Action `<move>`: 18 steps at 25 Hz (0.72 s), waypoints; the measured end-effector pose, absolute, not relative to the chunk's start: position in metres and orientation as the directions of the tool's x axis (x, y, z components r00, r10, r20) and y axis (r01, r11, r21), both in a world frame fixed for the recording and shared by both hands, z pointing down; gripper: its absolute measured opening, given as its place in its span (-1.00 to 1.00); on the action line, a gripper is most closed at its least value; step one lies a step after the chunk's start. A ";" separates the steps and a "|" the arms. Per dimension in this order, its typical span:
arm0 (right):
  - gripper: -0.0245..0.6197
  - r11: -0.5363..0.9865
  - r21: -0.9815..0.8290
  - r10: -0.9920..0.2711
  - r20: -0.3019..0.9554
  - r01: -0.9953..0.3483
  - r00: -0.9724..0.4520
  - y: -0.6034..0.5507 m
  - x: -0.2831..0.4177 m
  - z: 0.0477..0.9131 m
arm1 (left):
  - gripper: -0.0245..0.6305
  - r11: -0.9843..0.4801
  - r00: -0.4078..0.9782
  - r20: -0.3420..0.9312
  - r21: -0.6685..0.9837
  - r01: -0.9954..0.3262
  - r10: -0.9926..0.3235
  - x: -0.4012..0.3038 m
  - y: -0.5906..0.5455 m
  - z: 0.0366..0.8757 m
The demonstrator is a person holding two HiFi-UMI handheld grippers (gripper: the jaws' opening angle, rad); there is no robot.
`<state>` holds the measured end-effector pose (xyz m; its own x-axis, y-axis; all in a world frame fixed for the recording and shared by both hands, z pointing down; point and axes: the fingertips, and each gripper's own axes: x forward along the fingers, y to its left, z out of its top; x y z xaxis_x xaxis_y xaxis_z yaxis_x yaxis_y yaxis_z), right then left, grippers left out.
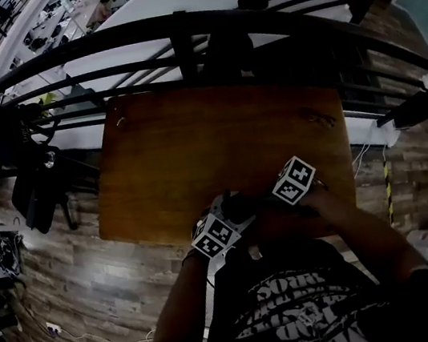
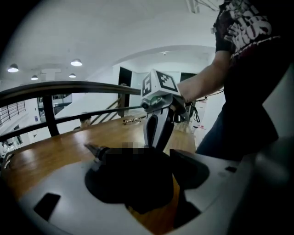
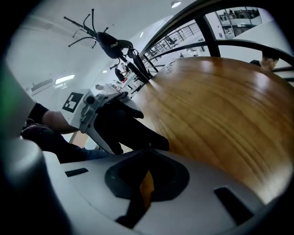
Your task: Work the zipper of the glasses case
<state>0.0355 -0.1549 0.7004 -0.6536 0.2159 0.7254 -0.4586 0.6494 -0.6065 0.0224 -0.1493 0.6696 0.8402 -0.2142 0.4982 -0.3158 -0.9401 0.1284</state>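
- Nearest, a person's black printed T-shirt (image 1: 302,310) fills the bottom of the head view. Both forearms reach forward to the near edge of a wooden table (image 1: 216,137).
- The left gripper (image 1: 227,212) grasps a black glasses case (image 2: 133,183). Its jaws stand wide around the case's body, and the case fills the gap between them.
- The right gripper (image 3: 148,148) is clenched, with its jaws pressed together. Their tips sit right at the end of the case that sticks out of the left gripper. Whether the zipper pull is pinched between them cannot be made out.
- The case sits between the two grippers, by the table's near edge, just in front of the person's body. In the head view it is mostly hidden behind the two marker cubes and the hands.
- The case reads only as a dark mass. Its zipper line, whether it is open or closed, and anything inside it cannot be seen.
- Farther along the table, near its far right side, lies a small thin object (image 1: 320,117), too small to identify.
- Beyond the table's far edge runs a curved black railing (image 1: 174,27), cut off at both sides of the head view.
- A wood-plank floor (image 1: 79,286) lies to the left of the table.
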 end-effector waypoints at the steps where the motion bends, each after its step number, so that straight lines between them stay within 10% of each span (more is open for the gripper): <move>1: -0.93 0.651 -0.598 0.215 0.736 -0.468 -0.642 -0.157 0.039 0.703 | -0.06 -0.936 0.828 0.522 0.140 -0.322 -0.206 0.021 -0.149 0.675; 18: -0.93 0.661 -0.596 0.252 0.748 -0.456 -0.614 -0.149 0.023 0.700 | 0.03 -0.923 0.556 0.804 0.025 -0.384 -0.210 -0.028 -0.142 0.699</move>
